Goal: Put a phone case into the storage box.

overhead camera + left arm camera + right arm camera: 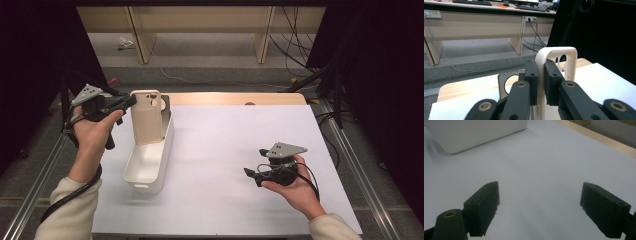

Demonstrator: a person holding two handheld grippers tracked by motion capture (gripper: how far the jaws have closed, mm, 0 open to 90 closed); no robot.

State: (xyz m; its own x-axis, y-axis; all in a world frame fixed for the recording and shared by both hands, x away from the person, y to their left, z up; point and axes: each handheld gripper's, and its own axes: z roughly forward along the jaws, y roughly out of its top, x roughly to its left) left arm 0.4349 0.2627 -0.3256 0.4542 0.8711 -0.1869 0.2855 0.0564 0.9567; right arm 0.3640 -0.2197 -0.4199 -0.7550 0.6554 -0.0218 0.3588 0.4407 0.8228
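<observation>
white sheet covering a pale wooden table (280, 98), with a phone case being held upright over a white bin.

the left gripper (131, 101) is clamping the top edge of a beige phone case (146, 117), its black pads pressing on both faces of the thin wall in the left gripper view (540, 75). the case (556, 60) is looking smooth and matte, like soft plastic, with rounded corners and a camera cutout near its top; it is standing upright, its lower end reaching down inside the far end of the bin (162, 167). the bin is a glossy white plastic tub, long and narrow with rounded corners. a grey plate with a round hole (507, 83) is leaning just behind the case. the right gripper (250, 174) is hovering well to the right of the bin, jaws spread wide over bare sheet with nothing between them (539, 202).
</observation>
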